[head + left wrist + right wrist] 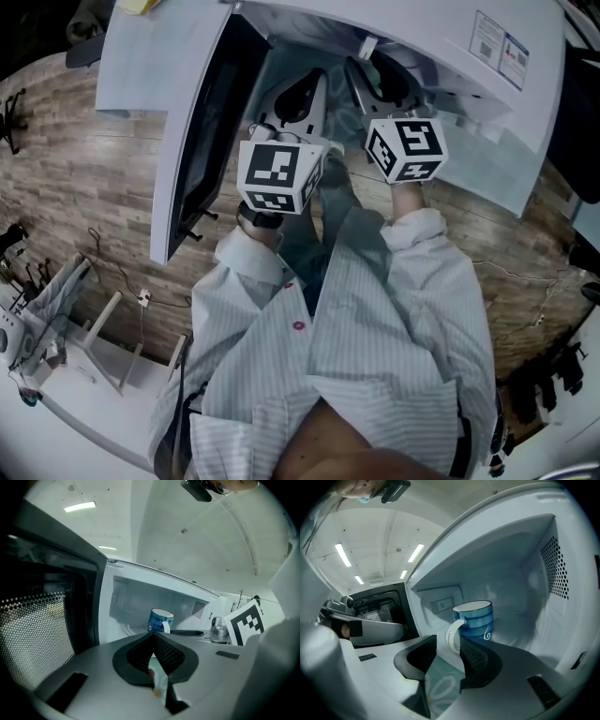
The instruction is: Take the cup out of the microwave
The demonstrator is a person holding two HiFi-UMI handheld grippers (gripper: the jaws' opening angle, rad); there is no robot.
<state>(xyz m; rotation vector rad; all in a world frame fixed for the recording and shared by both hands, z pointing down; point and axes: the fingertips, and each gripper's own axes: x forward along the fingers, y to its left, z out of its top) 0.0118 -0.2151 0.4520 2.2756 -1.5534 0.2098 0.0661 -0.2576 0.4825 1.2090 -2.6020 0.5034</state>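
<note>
Cup (476, 620) stands upright, handle toward the parted right gripper (447, 642); left gripper (152, 638) is closed.

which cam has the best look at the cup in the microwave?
Right gripper view: the cup shows large, blue body and white handle clear, in front of the open right gripper. Left gripper view has it small, base cut off by the left gripper. Head view doesn't show it.
</note>
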